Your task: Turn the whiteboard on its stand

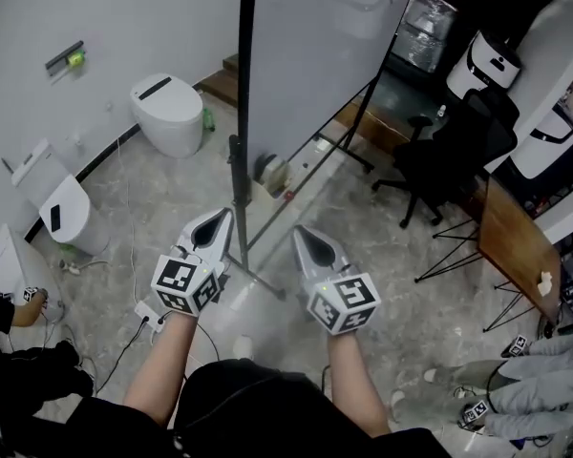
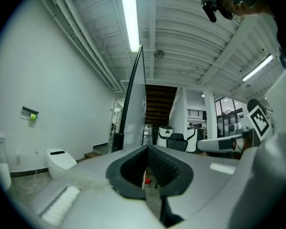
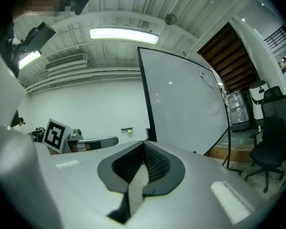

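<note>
The whiteboard [image 1: 315, 55] stands upright on its black wheeled stand [image 1: 237, 189], with its near edge pointing at me. My left gripper [image 1: 222, 219] is shut and empty, just left of the stand's near post and short of it. My right gripper [image 1: 307, 239] is shut and empty too, on the board's right side and clear of it. The left gripper view shows the whiteboard [image 2: 134, 104] almost edge-on beyond the left gripper [image 2: 146, 149]. The right gripper view shows the board's white face [image 3: 181, 104] ahead of the right gripper [image 3: 144, 144].
Two white toilets [image 1: 167, 113] [image 1: 62, 208] stand by the left wall. A black office chair [image 1: 449, 156] and a wooden table [image 1: 516, 246] are at the right. A person [image 1: 10, 313] crouches at the left, another [image 1: 544, 380] at lower right. Cables [image 1: 124, 256] lie on the floor.
</note>
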Available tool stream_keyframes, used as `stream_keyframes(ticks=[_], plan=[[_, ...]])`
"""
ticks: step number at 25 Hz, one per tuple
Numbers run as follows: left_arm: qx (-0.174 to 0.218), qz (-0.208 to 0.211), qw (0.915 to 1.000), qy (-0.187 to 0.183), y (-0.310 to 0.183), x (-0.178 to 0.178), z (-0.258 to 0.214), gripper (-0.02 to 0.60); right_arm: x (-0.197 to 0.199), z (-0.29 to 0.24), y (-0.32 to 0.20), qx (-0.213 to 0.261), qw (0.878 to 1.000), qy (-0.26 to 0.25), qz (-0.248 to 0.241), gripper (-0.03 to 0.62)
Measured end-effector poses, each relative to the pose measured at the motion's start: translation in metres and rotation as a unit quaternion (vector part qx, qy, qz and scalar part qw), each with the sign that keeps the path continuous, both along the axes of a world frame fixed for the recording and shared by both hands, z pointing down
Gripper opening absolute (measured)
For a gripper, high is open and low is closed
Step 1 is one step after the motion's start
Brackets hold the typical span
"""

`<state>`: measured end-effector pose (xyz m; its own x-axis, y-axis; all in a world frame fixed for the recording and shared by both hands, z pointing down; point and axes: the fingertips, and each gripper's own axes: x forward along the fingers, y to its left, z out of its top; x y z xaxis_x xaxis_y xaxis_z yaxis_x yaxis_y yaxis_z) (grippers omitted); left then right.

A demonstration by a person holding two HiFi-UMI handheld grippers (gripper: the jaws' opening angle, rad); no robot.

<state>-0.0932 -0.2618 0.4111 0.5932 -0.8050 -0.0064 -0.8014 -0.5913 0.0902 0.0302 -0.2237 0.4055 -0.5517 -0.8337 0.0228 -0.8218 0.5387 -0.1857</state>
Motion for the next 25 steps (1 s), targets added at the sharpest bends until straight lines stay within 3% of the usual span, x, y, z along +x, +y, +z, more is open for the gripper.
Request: stream_keyframes(ticks=[14,25], plan=[[0.011,0.05,0.9987,0.005,-0.068,-0.025,0.006,0.002,-0.025,0.004,-0.054,0.002,0.999,0.002,0.034,0.005],[0.016,0.022,0.9994,-0.02,-0.099,-0.015,0.005,0.02,-0.019,-0.006,-0.067,0.013,1.0,-0.014,0.017,0.005]])
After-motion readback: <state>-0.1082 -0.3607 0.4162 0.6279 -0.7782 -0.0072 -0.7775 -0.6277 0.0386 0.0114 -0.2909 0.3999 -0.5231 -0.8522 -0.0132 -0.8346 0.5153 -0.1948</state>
